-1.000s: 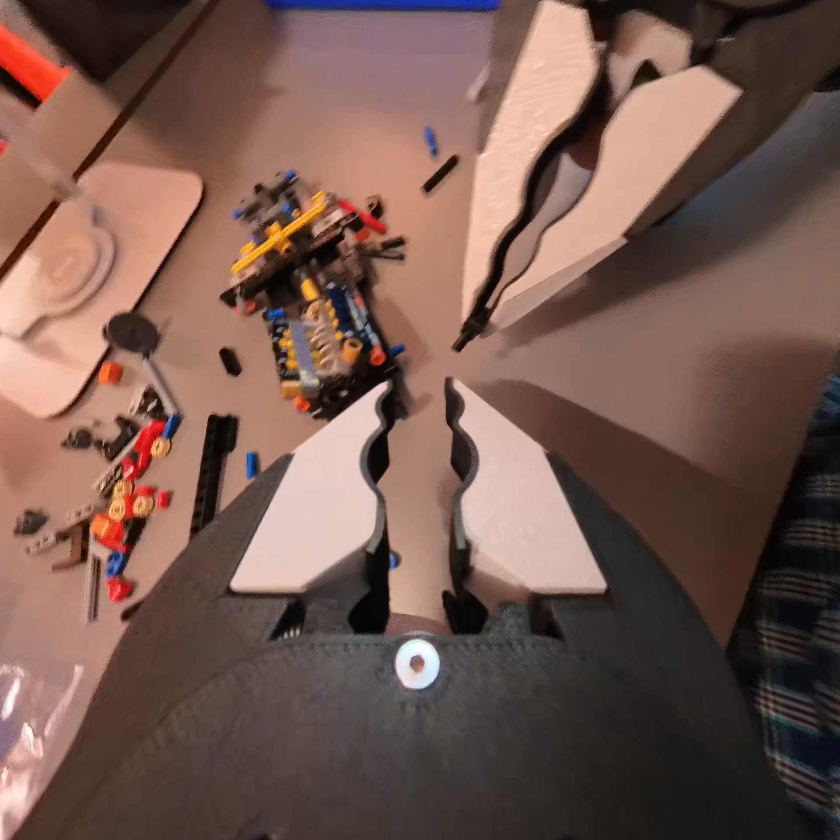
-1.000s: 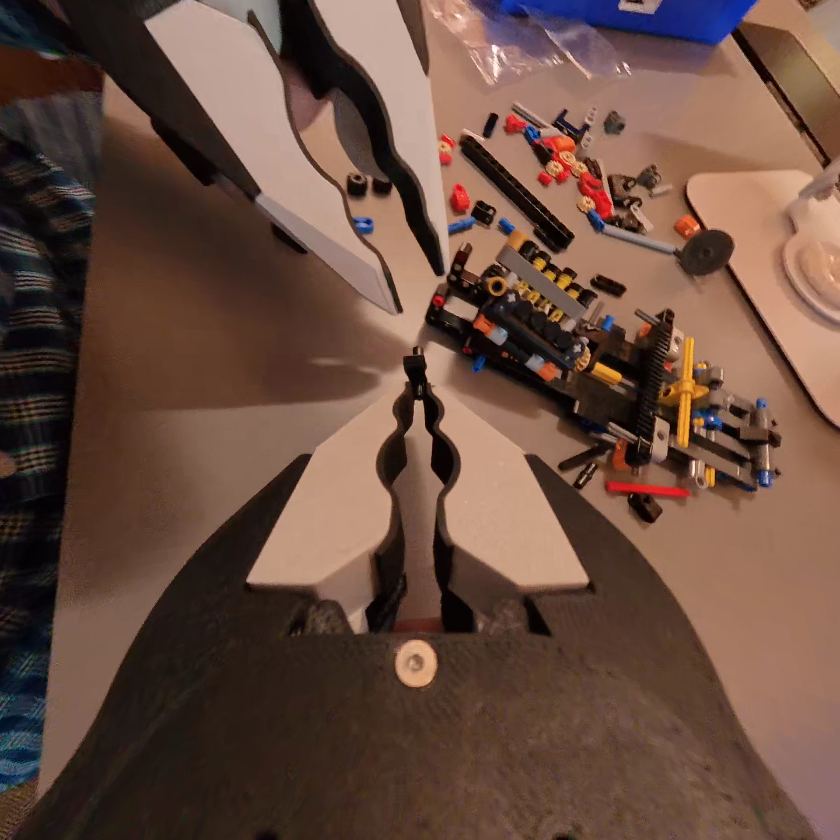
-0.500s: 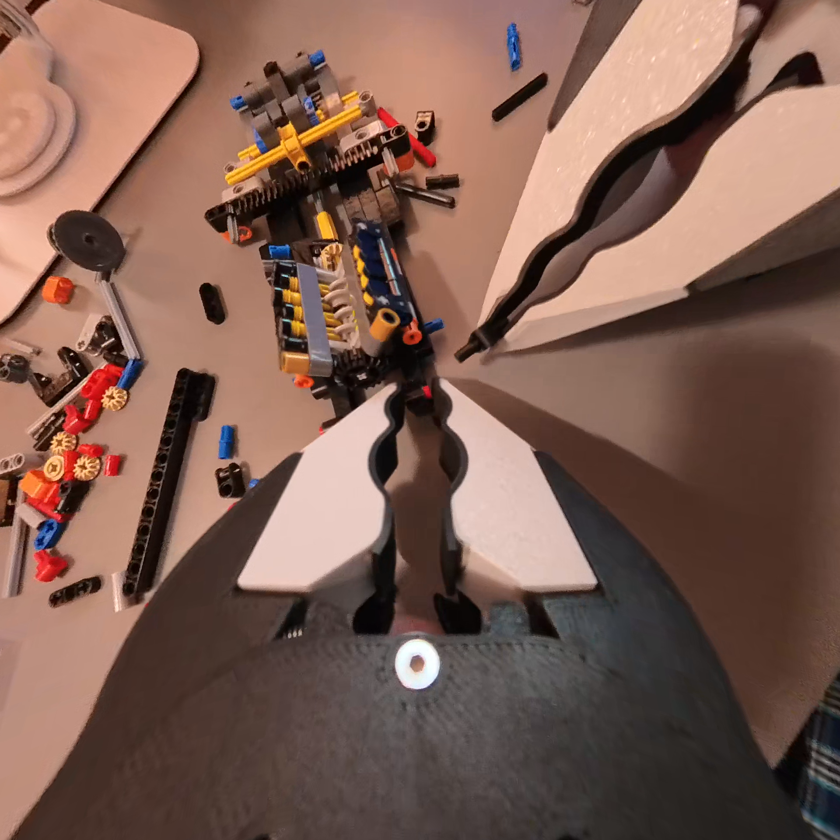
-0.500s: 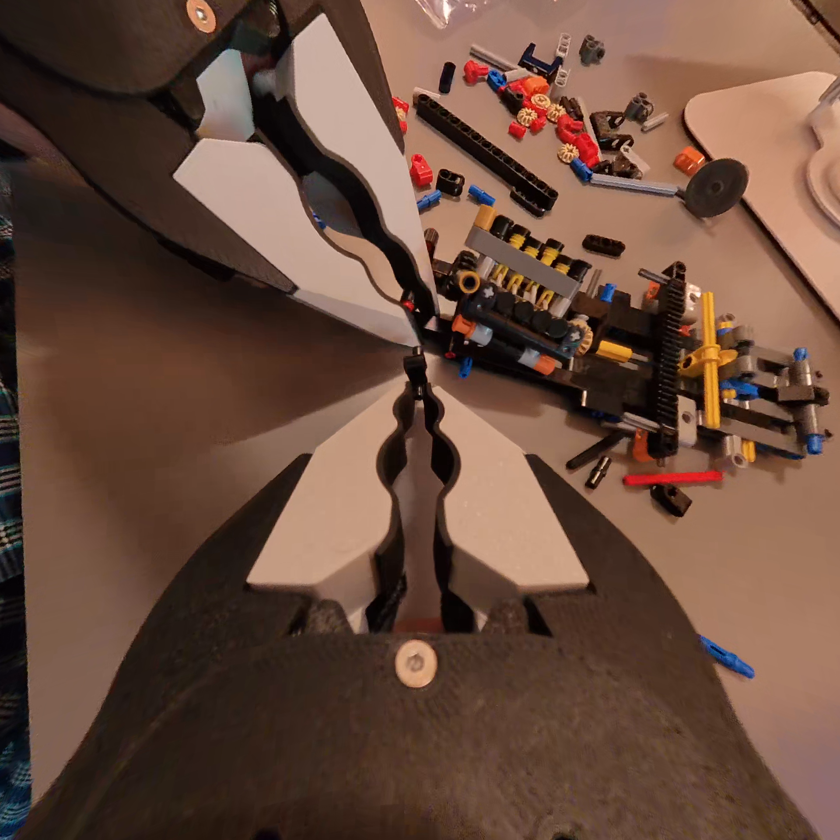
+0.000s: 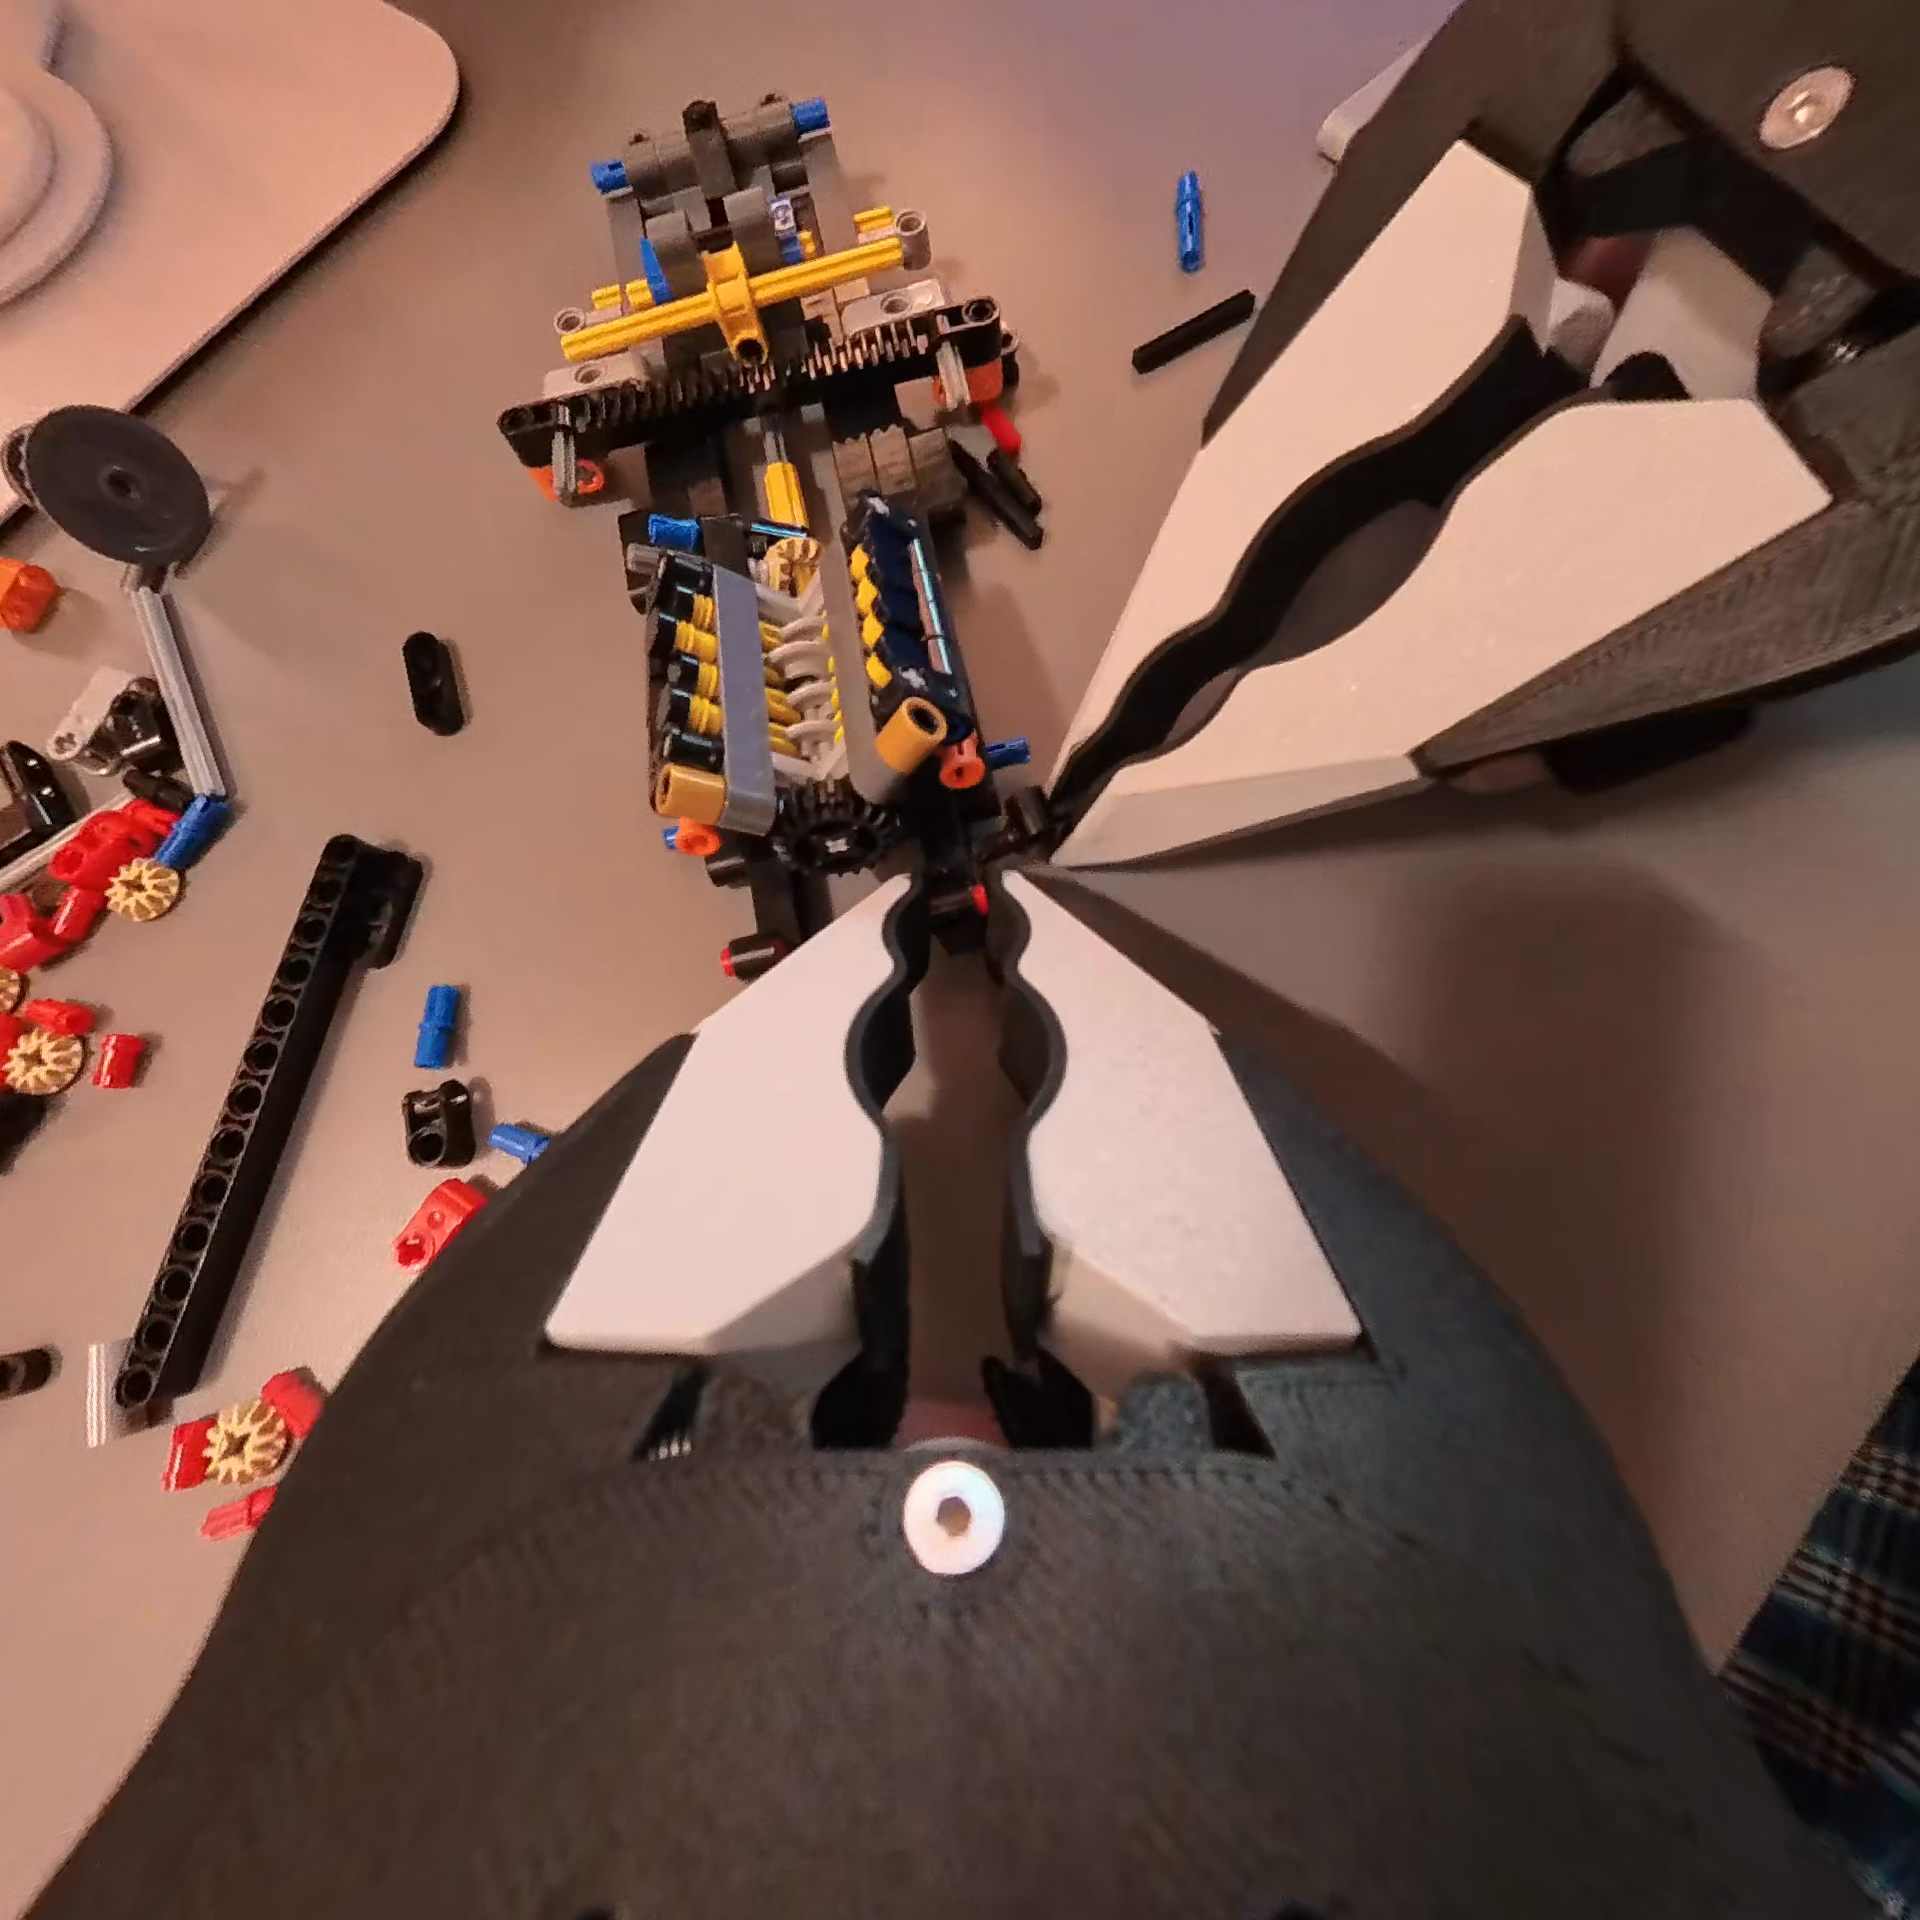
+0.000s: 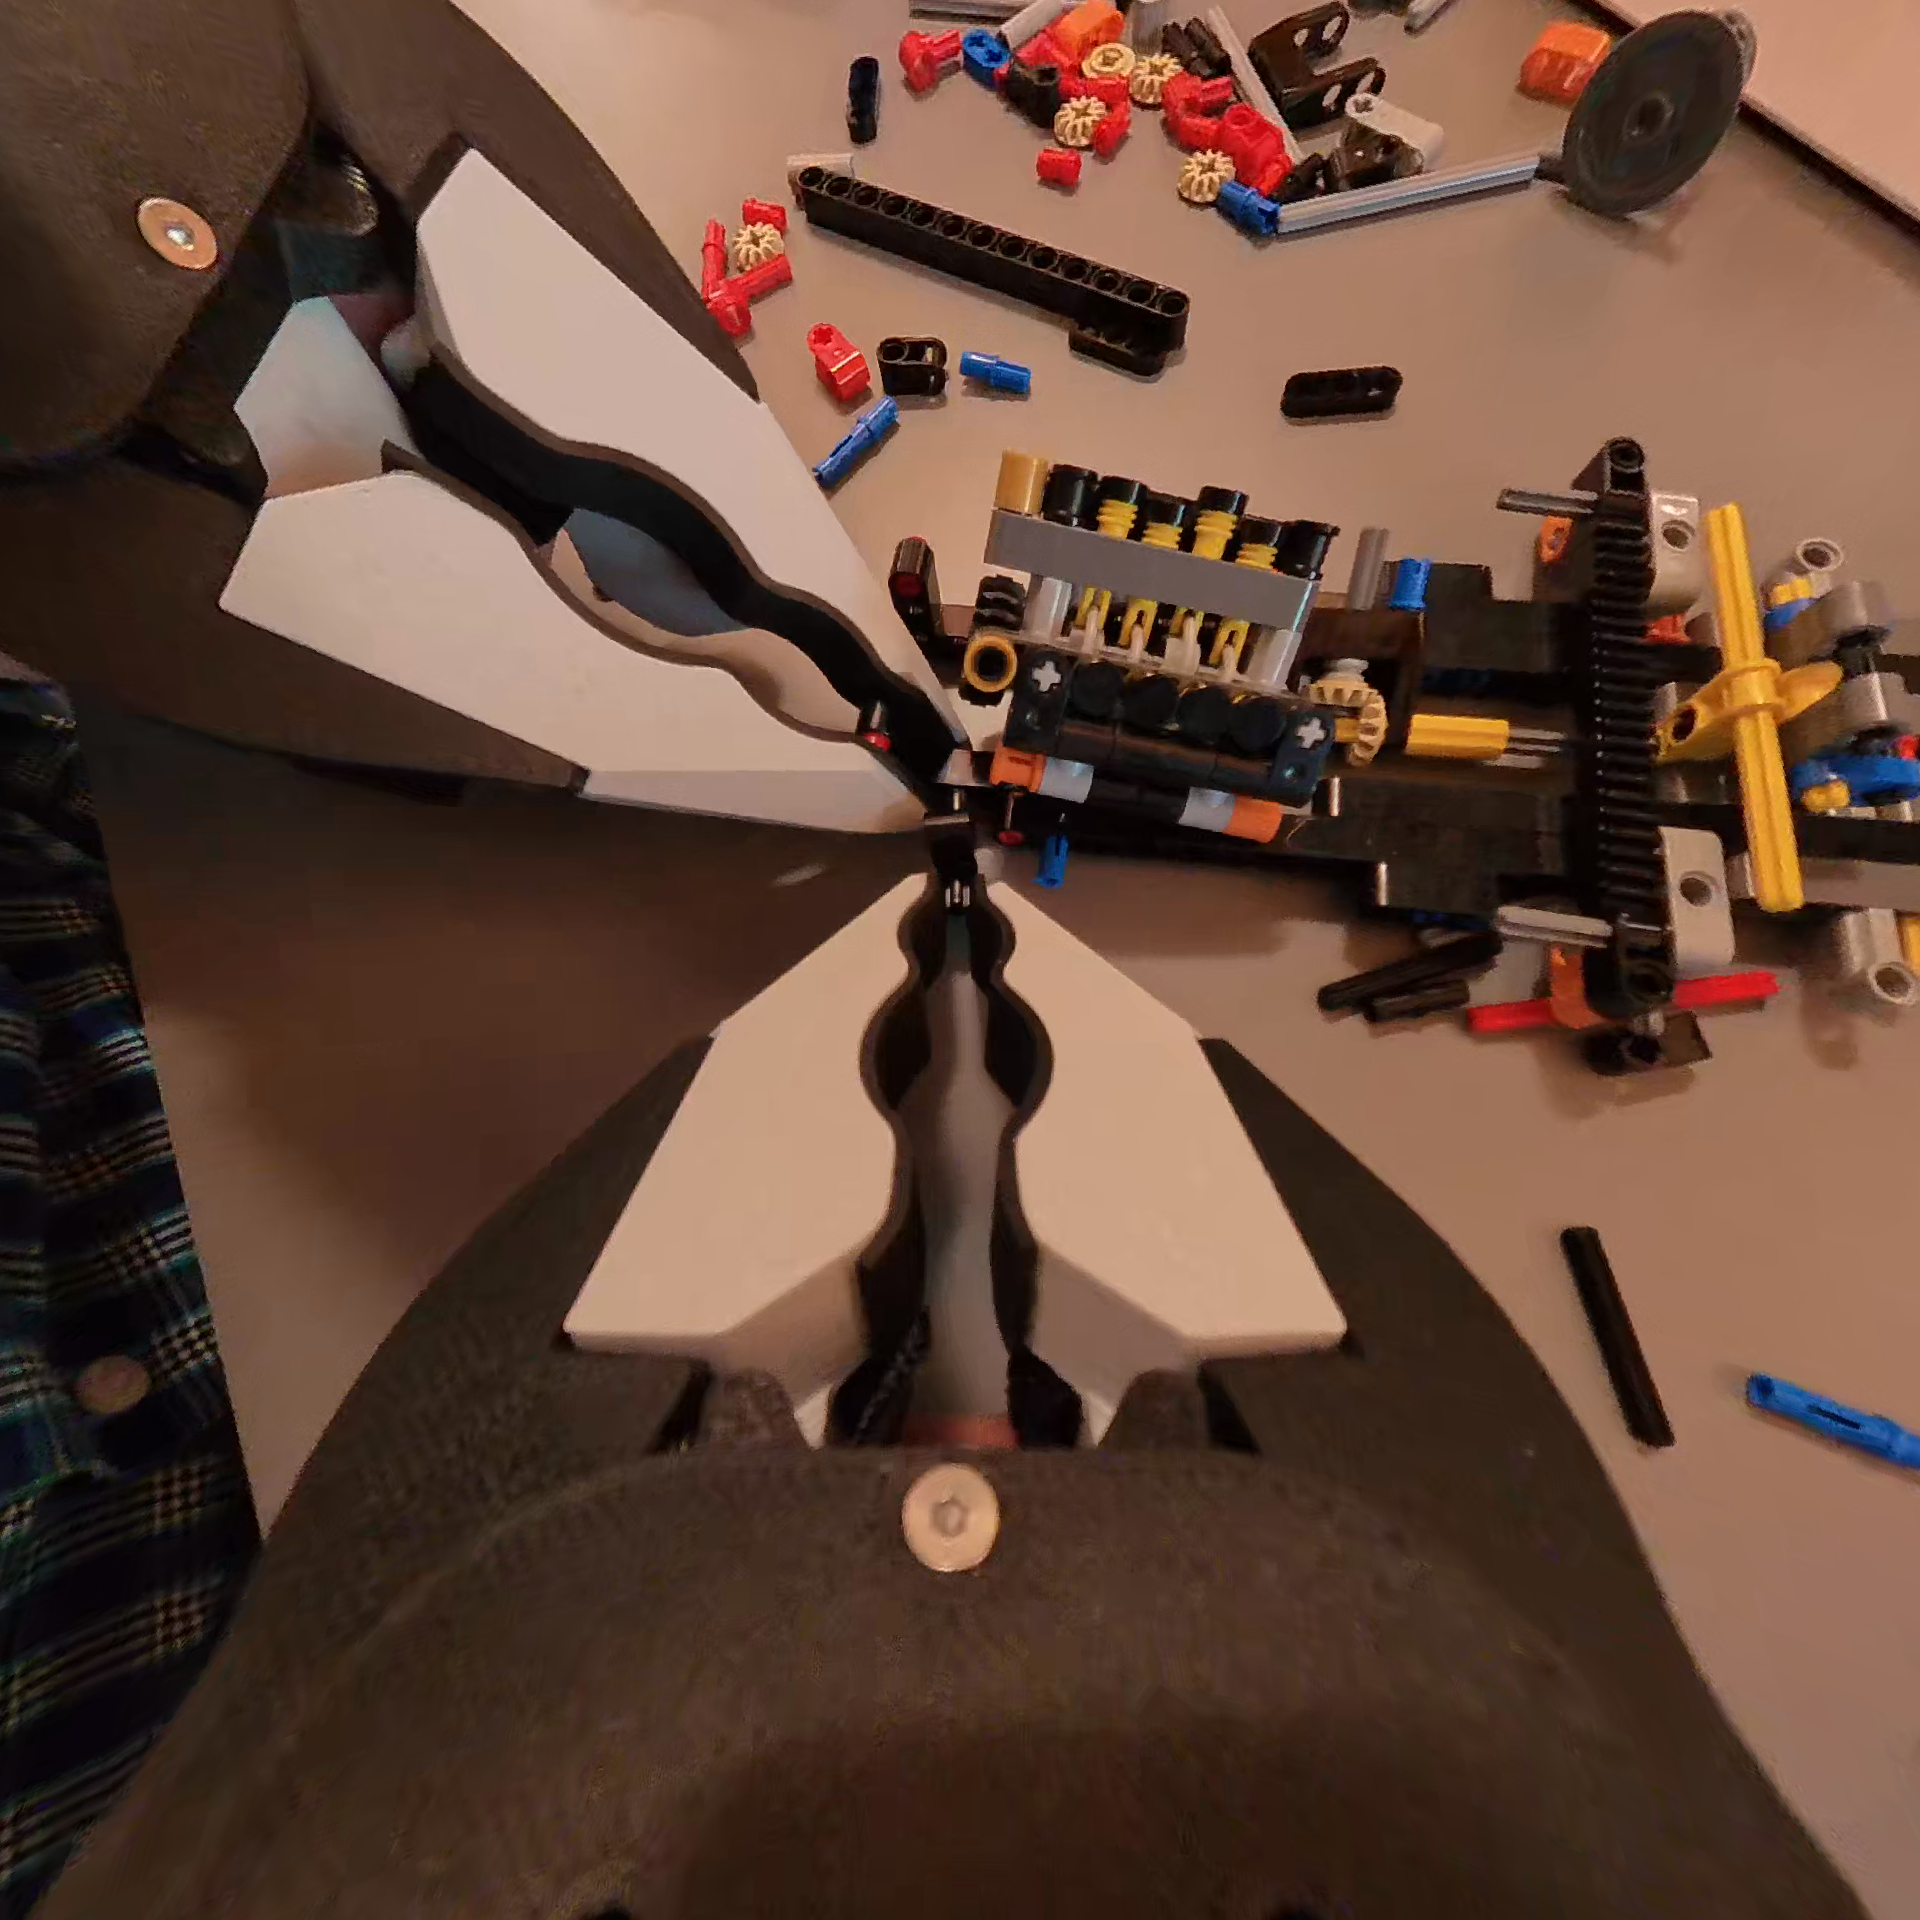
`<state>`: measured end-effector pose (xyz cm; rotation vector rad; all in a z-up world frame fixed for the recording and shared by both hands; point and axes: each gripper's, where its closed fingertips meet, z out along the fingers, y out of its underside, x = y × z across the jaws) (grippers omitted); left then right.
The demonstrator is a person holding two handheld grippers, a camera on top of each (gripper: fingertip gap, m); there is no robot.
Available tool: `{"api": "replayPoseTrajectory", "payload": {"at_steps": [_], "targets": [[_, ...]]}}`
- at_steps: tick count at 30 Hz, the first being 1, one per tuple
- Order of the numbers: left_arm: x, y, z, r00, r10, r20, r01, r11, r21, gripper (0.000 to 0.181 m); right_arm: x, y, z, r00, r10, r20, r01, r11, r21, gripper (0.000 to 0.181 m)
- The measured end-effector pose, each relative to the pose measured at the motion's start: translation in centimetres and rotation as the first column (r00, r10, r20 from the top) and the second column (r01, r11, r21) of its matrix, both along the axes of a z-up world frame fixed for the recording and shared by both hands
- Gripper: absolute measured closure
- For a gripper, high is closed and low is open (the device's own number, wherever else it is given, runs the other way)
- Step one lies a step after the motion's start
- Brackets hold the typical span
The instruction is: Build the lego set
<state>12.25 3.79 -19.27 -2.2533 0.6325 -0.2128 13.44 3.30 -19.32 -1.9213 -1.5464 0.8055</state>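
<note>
Here the left hand-held gripper (image 5: 954, 902) clamps the black multicoloured lego chassis (image 5: 774, 582); the right hand-held gripper (image 6: 958, 894) clamps a small black pin (image 6: 951, 857); loose red, blue and black pieces (image 5: 125, 935) crowd the grey surface (image 5: 1455, 1091).

Right gripper (image 6: 958, 891): I am holding it low over the grey table (image 6: 520, 956), with the fingers closed on a small black pin (image 6: 954, 854).
Pin: its free end is touching the near end of the lego model (image 6: 1299, 727).
Left gripper (image 6: 940, 774): it is gripping that same end of the model from the left.
Loose parts: a long black beam (image 6: 997, 260), red and tan pieces (image 6: 1132, 94) and a black wheel (image 6: 1652, 109) are lying behind the model.
Near right: a black axle (image 6: 1616, 1335) and a blue pin (image 6: 1834, 1418) are lying apart.
</note>
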Motion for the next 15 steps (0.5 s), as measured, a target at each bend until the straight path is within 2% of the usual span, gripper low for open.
{"api": "replayPoseTrajectory", "payload": {"at_steps": [1,15], "targets": [[0.06,0.03,0.03,1.0,0.0,0.003,0.0,1.0,0.0,0.173,0.04,0.02,0.0,1.0,-0.014,0.002,0.014,1.0,-0.004,0.18],[0.54,0.33,0.52,1.0,0.001,0.013,-0.001,0.999,0.033,0.173,0.46,0.61,0.31,0.977,-0.214,-0.021,0.214,0.977,0.001,0.179]]}}
